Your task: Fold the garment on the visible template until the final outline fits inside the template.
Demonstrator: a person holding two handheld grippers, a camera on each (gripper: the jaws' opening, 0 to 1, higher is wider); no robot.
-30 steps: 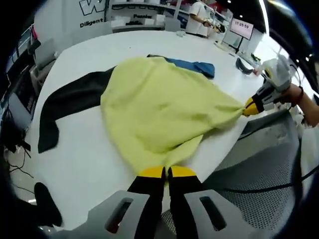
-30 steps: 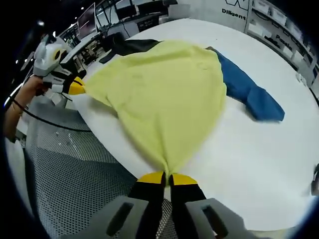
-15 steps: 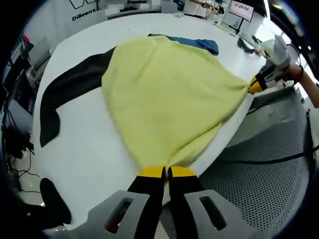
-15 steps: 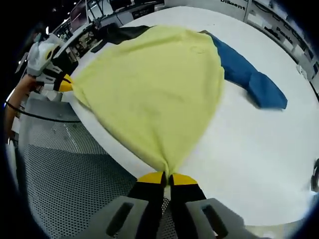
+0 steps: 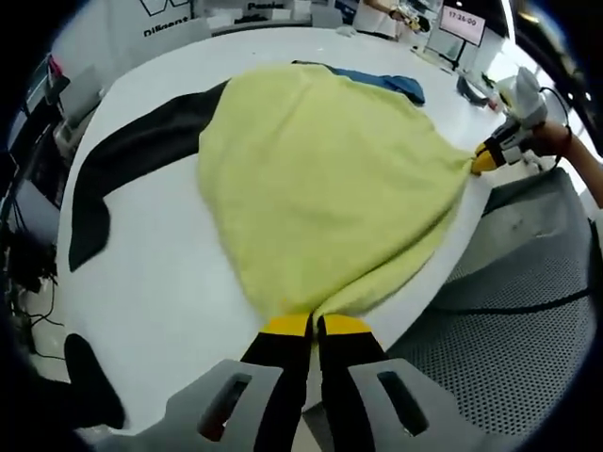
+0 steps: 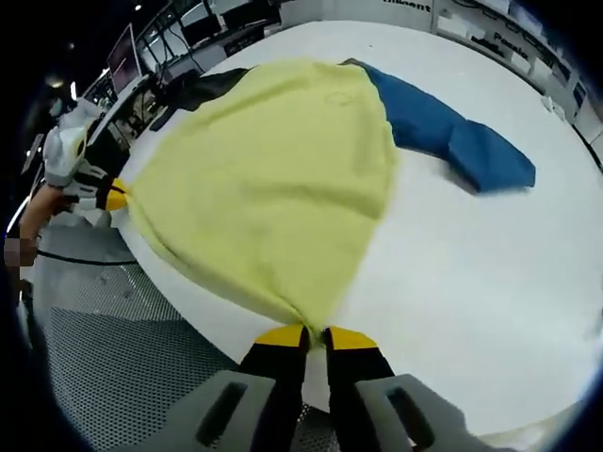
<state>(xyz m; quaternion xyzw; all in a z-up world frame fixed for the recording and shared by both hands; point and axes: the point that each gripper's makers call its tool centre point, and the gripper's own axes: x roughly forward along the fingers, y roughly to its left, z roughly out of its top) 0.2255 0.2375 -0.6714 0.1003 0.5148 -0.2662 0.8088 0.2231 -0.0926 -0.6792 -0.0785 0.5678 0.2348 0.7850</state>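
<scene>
White counter [image 5: 160, 282] carries yellow garment [image 5: 320, 179], now spread flatter than before; left gripper [image 5: 316, 326] and right gripper [image 6: 306, 336] jaws each clamp corner, ready for fold.

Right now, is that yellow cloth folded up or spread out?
Spread out. The yellow garment lies stretched across the white table, its near edge pinched by the left hand-held gripper and the right hand-held gripper.

The yellow garment [image 5: 320, 179] is looking like soft matt cloth, a bit fuzzy. The blue cloth [image 6: 452, 137] at upper right is looking smoother. The white table [image 6: 490, 282] is showing a slight sheen, and the floor [image 5: 509, 377] at lower right is looking like perforated metal mesh.
</scene>
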